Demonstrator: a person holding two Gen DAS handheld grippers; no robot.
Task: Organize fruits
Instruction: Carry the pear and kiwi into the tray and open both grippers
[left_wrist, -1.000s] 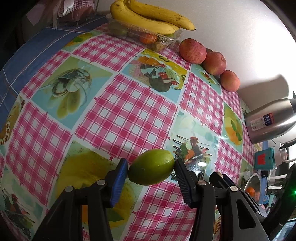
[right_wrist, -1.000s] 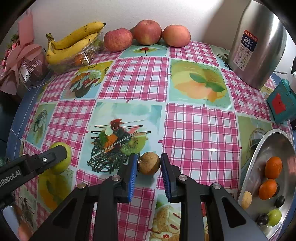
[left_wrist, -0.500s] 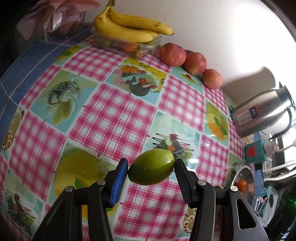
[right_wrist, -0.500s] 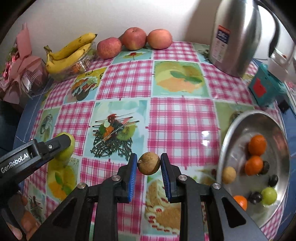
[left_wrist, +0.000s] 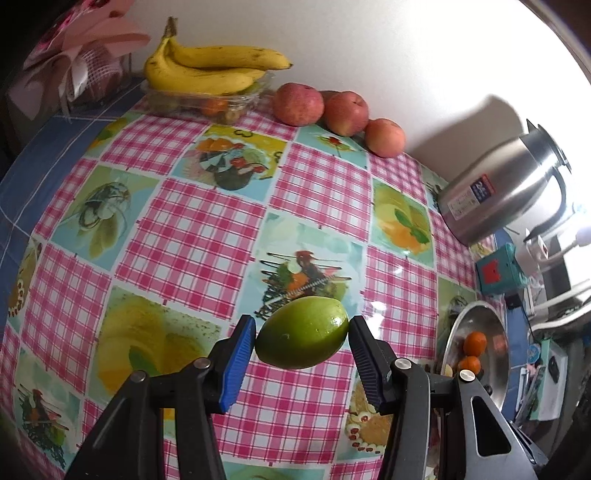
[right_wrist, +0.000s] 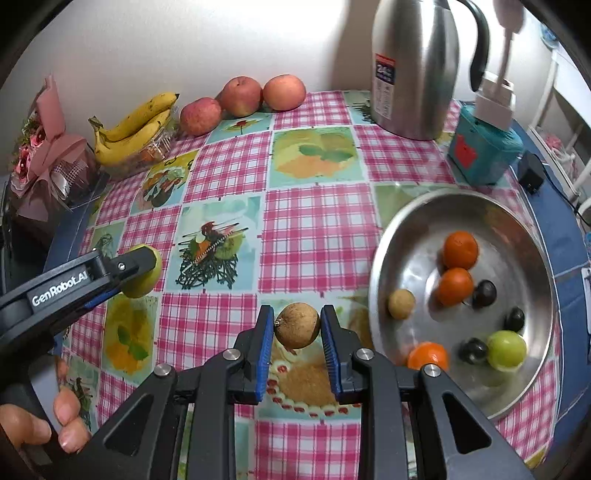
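Two fruits were held clear of the tablecloth (left_wrist: 207, 236): the left gripper (left_wrist: 302, 341) pinched a green fruit (left_wrist: 302, 338) between its blue pads, and the right gripper (right_wrist: 297, 325) clamped a small brown fruit (right_wrist: 296, 325). The metal bowl (right_wrist: 402, 229) with oranges (right_wrist: 460, 249) lay right of the right fingers.

Both grippers risen off tablecloth (right_wrist: 314, 221), carrying fruits; steel bowl (right_wrist: 413, 236) now fully visible, closer to right gripper (right_wrist: 297, 328).

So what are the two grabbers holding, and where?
Left gripper pinches the green fruit at its two ends. Right gripper pinches the small brown fruit by its sides.
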